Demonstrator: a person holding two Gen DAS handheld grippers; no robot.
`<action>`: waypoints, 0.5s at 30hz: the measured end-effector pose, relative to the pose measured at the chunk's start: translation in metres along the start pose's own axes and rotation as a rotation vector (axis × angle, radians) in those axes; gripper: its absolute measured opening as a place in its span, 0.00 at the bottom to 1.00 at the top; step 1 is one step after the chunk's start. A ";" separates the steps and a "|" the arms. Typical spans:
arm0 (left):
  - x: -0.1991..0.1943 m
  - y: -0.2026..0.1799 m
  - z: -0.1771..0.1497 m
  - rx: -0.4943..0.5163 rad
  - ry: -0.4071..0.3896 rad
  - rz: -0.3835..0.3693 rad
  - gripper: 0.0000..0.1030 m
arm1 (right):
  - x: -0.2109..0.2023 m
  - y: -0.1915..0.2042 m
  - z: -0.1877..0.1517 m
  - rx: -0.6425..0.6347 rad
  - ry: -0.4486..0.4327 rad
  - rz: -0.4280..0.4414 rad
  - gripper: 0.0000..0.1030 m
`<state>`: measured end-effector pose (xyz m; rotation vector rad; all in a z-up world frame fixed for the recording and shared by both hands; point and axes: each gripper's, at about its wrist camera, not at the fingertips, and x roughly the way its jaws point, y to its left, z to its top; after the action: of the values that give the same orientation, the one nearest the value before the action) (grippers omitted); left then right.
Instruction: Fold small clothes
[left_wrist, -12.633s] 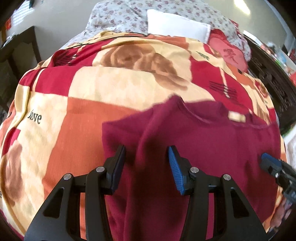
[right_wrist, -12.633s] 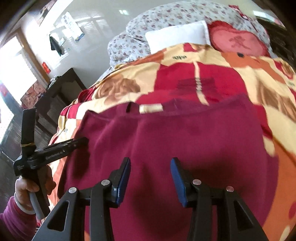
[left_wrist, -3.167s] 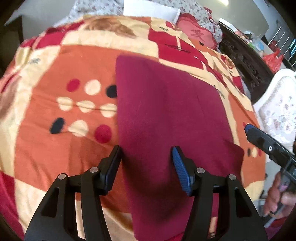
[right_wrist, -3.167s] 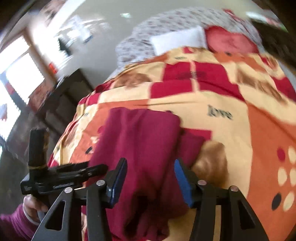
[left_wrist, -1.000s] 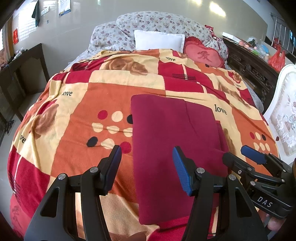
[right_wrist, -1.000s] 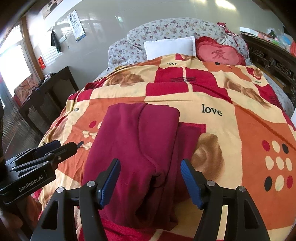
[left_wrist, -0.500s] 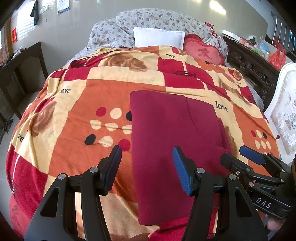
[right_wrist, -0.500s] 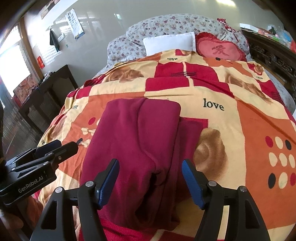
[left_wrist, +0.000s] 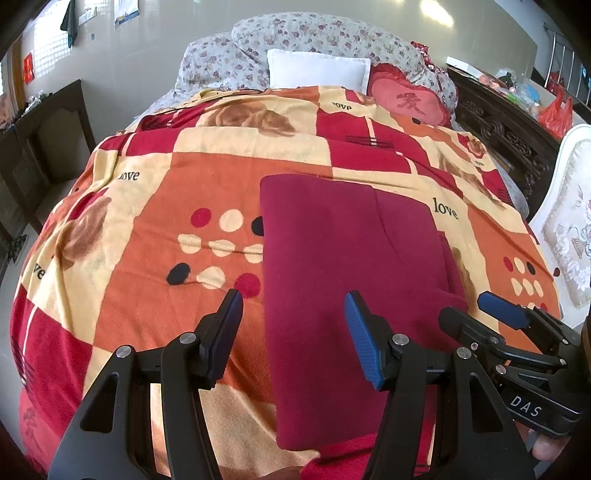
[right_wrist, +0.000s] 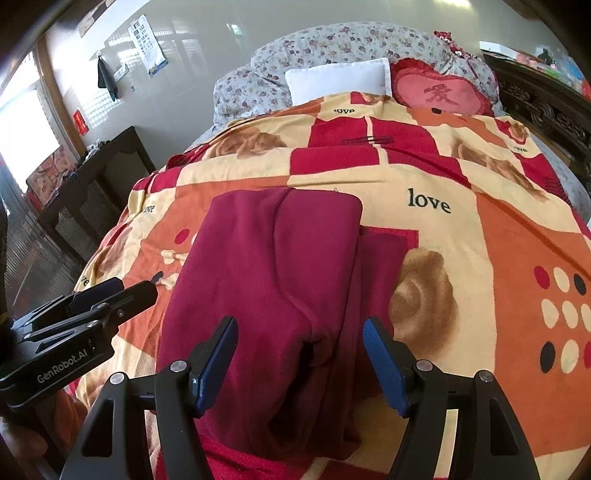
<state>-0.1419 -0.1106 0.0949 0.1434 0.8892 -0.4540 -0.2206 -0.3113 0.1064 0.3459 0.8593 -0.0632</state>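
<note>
A dark red garment (left_wrist: 343, 266) (right_wrist: 273, 284) lies folded into a long rectangle on the patterned blanket, with layers overlapping along its right side. My left gripper (left_wrist: 293, 325) hovers open above the garment's near left edge, nothing between its fingers. My right gripper (right_wrist: 299, 350) is open too, above the garment's near end where a fold gapes. Each gripper shows in the other's view: the right gripper (left_wrist: 498, 325) at the right edge of the left wrist view, the left gripper (right_wrist: 110, 295) at the left edge of the right wrist view.
An orange, red and cream blanket (left_wrist: 147, 221) covers the bed. A white pillow (left_wrist: 317, 72), a red heart cushion (left_wrist: 406, 103) and a floral quilt (right_wrist: 332, 48) lie at the head. Dark wooden furniture (right_wrist: 99, 173) stands at the left; a carved dark cabinet (left_wrist: 509, 129) and white chair (left_wrist: 569, 229) stand at the right.
Over the last second almost nothing has moved. Since the older frames, the spread-out garment has become a narrow folded rectangle, and both grippers have drawn back from it.
</note>
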 end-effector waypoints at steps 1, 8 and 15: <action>0.000 0.000 0.000 0.000 -0.001 0.000 0.56 | 0.000 0.000 0.000 0.000 0.001 0.000 0.66; 0.003 -0.001 -0.002 -0.007 0.011 0.004 0.56 | 0.005 0.000 -0.003 -0.001 0.012 0.008 0.66; 0.002 0.004 -0.002 -0.023 -0.019 0.011 0.56 | 0.007 0.000 -0.003 0.003 0.016 0.010 0.66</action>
<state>-0.1405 -0.1069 0.0923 0.1229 0.8738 -0.4344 -0.2182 -0.3099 0.0999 0.3538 0.8739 -0.0527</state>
